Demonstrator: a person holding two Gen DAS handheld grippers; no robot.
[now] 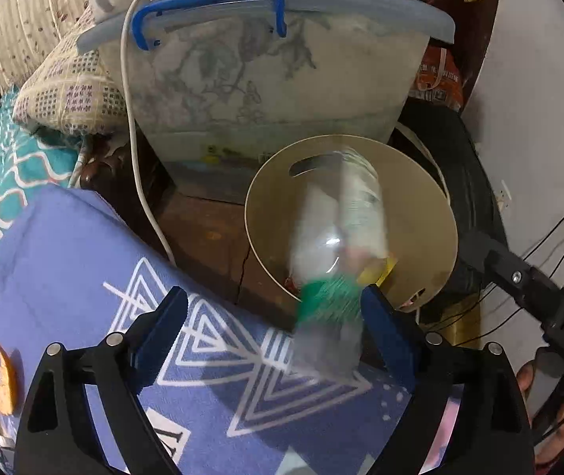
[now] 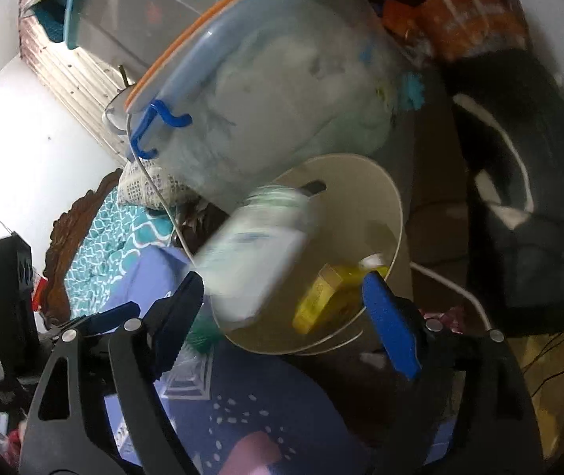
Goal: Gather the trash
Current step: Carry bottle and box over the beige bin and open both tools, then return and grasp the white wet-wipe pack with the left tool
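A blurred clear plastic bottle [image 1: 337,237] with a green band is seen just ahead of the left gripper [image 1: 274,308], over the beige bin [image 1: 420,213], apart from the left fingertip. Both the left gripper and the right gripper [image 2: 282,293] are spread wide, released. A yellow box [image 2: 317,301] lies inside the bin.

Clear glossy plastic bottle [image 1: 337,237] — matt bin [image 1: 420,213].

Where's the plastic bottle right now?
In the left wrist view the blurred plastic bottle is over the mouth of the beige bin, just ahead of the open left claw; in the right wrist view it is at the bin's near-left rim.
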